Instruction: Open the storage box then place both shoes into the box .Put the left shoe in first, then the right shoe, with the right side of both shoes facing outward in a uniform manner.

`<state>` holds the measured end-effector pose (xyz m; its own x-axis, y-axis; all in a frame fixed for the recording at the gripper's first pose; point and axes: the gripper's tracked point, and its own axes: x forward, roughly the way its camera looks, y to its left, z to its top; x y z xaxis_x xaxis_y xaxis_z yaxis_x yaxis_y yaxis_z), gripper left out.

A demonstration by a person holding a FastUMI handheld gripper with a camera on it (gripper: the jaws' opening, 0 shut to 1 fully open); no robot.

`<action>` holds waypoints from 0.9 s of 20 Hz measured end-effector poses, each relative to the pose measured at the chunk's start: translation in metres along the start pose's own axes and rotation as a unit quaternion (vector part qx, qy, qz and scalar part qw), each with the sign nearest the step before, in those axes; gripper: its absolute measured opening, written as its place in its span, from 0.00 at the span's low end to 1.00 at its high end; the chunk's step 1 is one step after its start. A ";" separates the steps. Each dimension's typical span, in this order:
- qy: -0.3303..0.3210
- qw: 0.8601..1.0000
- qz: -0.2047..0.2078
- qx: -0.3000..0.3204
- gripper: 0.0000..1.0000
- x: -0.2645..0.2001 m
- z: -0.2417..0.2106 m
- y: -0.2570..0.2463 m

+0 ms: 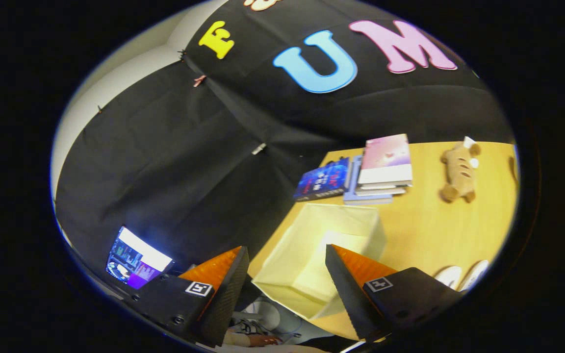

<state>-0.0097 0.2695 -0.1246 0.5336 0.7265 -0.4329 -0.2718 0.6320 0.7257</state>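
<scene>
Already the cream storage box (321, 255) stands open-topped at the desk's (424, 230) near edge, between the wide-open, empty gripper (287, 274) fingers; next, probably, fetching the left of the shoes (461, 275) beside it.

From my seat the fisheye bends everything hard toward its rim, bright overhead light warms the wooden table (424, 230) and glares inside the open storage box (321, 245) between the spread gripper (287, 255) fingers, the black cloth stays dim, and a washed-out screen (138, 257) glows nearby
</scene>
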 end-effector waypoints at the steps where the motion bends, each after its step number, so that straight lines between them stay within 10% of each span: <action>1: 0.004 0.999 -0.036 0.001 0.97 -0.009 -0.008 -0.025; 9: 0.100 0.954 -0.266 -0.091 0.96 -0.084 -0.123 -0.188; 18: 0.162 0.914 -0.332 -0.165 0.66 -0.084 -0.196 -0.262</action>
<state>-0.1403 0.0955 -0.3832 0.4180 0.1608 -0.8941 -0.2295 0.9710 0.0673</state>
